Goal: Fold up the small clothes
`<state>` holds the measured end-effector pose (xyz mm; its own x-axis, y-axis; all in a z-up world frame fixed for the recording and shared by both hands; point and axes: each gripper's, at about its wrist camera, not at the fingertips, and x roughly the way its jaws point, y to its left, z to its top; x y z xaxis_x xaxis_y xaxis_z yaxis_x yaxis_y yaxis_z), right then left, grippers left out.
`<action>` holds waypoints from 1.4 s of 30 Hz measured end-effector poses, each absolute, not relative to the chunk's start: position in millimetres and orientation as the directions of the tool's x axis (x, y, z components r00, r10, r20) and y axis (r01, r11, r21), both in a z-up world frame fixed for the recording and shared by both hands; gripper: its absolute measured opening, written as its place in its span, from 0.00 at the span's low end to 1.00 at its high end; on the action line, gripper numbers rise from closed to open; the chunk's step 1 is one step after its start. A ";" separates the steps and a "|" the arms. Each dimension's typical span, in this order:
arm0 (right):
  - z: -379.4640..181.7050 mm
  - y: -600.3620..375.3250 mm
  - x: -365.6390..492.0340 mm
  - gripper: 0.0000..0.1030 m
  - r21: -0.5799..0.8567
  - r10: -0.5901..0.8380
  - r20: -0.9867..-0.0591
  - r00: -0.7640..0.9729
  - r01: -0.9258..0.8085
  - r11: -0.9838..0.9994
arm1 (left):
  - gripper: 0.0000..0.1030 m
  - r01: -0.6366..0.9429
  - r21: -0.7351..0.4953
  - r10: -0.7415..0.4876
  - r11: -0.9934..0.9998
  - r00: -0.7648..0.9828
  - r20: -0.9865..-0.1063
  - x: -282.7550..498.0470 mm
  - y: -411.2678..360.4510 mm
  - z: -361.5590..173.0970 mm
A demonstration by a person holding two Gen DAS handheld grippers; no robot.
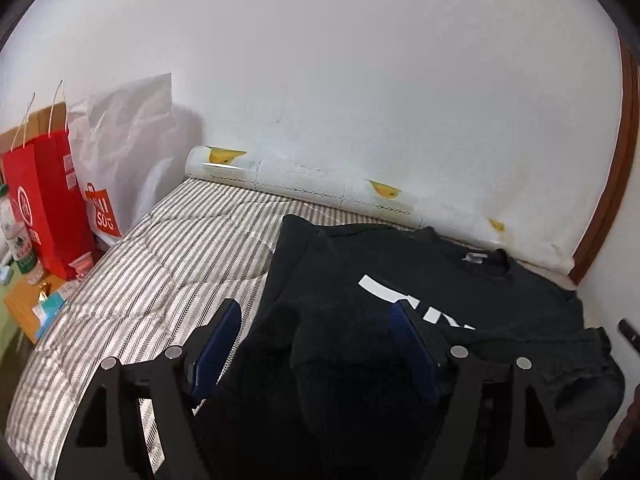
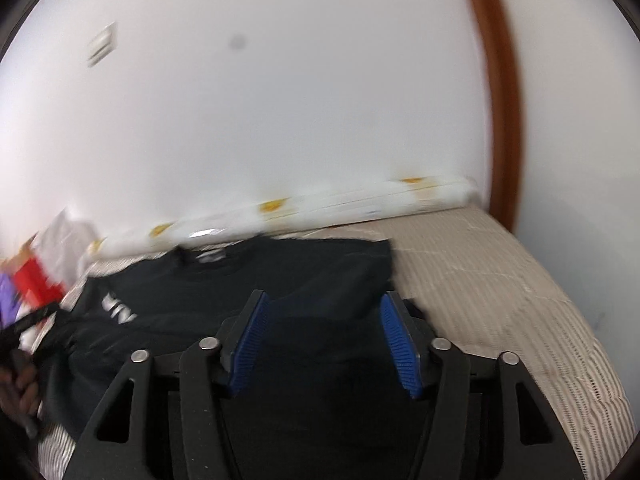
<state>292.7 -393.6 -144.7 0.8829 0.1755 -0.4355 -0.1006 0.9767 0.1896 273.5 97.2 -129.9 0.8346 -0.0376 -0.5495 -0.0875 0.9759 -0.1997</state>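
Over on your left there's a pile of clutter at the bed's edge: a red paper bag [image 1: 48, 200], a white Miniso shopping bag [image 1: 116, 152] leaning on the wall behind it, and a plastic bottle [image 1: 14, 232] beside the red one. None of it touches the garment. A long white roll with yellow prints [image 1: 304, 184] lies along the foot of the wall, just behind the collar, so that's the closest thing in your way. In the right wrist view it's the same roll [image 2: 320, 208], pretty blurred.

Surface is a striped grey-and-white quilt [image 1: 160, 248] on a bed pushed against a plain white wall [image 1: 320, 60], with a brown wooden door frame [image 2: 496, 80] at the far end.

The black sweatshirt [image 1: 400, 264] lies spread on the quilt, collar toward the wall, white lettering facing up. Your left gripper [image 1: 316, 344] has its 2 blue-padded fingers spread wide, with a bunched fold of the sweatshirt sitting between them; I can't tell if the pads actually press on it. Your right gripper [image 2: 324, 336] is also spread wide, hovering over the sweatshirt [image 2: 280, 272] near its right side, with fabric under and between the fingers but not pinched.
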 end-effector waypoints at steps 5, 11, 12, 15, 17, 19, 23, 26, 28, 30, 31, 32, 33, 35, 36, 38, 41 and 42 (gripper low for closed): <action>-150.8 -341.2 286.4 0.17 0.101 0.288 -0.511 0.810 -0.276 0.956 | 0.73 -0.093 -0.169 -0.017 0.981 0.831 -0.555 273.4 91.8 -133.0; -158.8 -328.8 280.9 0.16 0.145 0.434 -0.583 0.687 -0.437 0.888 | 0.73 -0.094 -0.145 0.000 0.985 0.840 -0.542 268.7 89.3 -132.3; -160.6 -330.6 281.5 0.16 0.172 0.466 -0.596 0.654 -0.464 0.869 | 0.73 -0.095 -0.139 0.004 0.986 0.841 -0.542 268.1 88.5 -132.3; -171.5 -331.4 282.8 0.16 0.187 0.485 -0.649 0.586 -0.495 0.849 | 0.73 -0.089 -0.141 -0.001 0.986 0.843 -0.537 266.1 87.6 -131.9; -180.6 -328.1 287.1 0.14 0.131 0.411 -0.701 0.583 -0.461 0.877 | 0.73 -0.086 -0.141 -0.003 0.986 0.845 -0.535 264.1 87.5 -131.5; -186.9 -329.8 292.7 0.10 0.112 0.369 -0.727 0.579 -0.430 0.896 | 0.73 -0.080 -0.142 -0.008 0.987 0.845 -0.535 261.6 86.5 -131.7; -182.1 -342.4 294.4 0.08 0.098 0.325 -0.702 0.634 -0.365 0.926 | 0.73 -0.034 -0.151 -0.052 0.988 0.848 -0.528 252.6 80.3 -129.9; -179.4 -352.3 297.2 0.08 0.095 0.287 -0.687 0.668 -0.308 0.947 | 0.73 0.030 -0.150 -0.105 0.988 0.846 -0.523 245.6 70.3 -129.9; -179.4 -356.2 301.9 0.08 0.096 0.263 -0.677 0.688 -0.272 0.958 | 0.73 0.070 -0.143 -0.136 0.987 0.842 -0.522 241.7 62.6 -129.8; -178.9 -358.7 303.8 0.08 0.097 0.248 -0.662 0.707 -0.248 0.964 | 0.73 0.124 -0.129 -0.173 0.984 0.842 -0.510 235.1 52.8 -128.3; -178.4 -359.7 304.1 0.08 0.097 0.238 -0.652 0.720 -0.232 0.968 | 0.73 0.146 -0.123 -0.189 0.982 0.842 -0.506 232.5 48.7 -127.6; -177.7 -360.2 305.1 0.08 0.097 0.229 -0.640 0.733 -0.218 0.971 | 0.73 0.174 -0.115 -0.208 0.978 0.841 -0.500 228.9 43.9 -126.9; -176.9 -361.0 304.8 0.08 0.097 0.221 -0.628 0.746 -0.207 0.974 | 0.73 0.197 -0.106 -0.224 0.975 0.839 -0.497 225.6 39.5 -126.2; -174.6 -363.6 303.4 0.08 0.099 0.205 -0.608 0.767 -0.183 0.978 | 0.73 0.244 -0.093 -0.257 0.965 0.827 -0.500 219.8 31.7 -126.8; -174.1 -364.8 303.4 0.08 0.099 0.194 -0.598 0.778 -0.168 0.981 | 0.73 0.256 -0.090 -0.266 0.962 0.820 -0.507 218.4 29.4 -127.8; -172.7 -365.9 305.5 0.08 0.104 0.175 -0.578 0.797 -0.141 0.985 | 0.73 0.273 -0.077 -0.271 0.959 0.801 -0.534 217.3 23.4 -132.4; -170.5 -374.4 306.0 0.09 0.132 0.145 -0.553 0.821 -0.086 0.988 | 0.73 0.288 -0.089 -0.288 0.953 0.778 -0.558 215.7 21.4 -135.5; -170.7 -377.1 307.2 0.09 0.142 0.141 -0.555 0.820 -0.073 0.987 | 0.73 0.291 -0.092 -0.291 0.952 0.776 -0.560 214.1 21.9 -135.8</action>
<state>307.2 -377.1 -170.7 0.8196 0.1409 -0.5554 -0.0733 0.9871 0.1423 214.1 21.9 -135.8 0.7755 -0.2910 -0.5603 0.2906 0.9524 -0.0923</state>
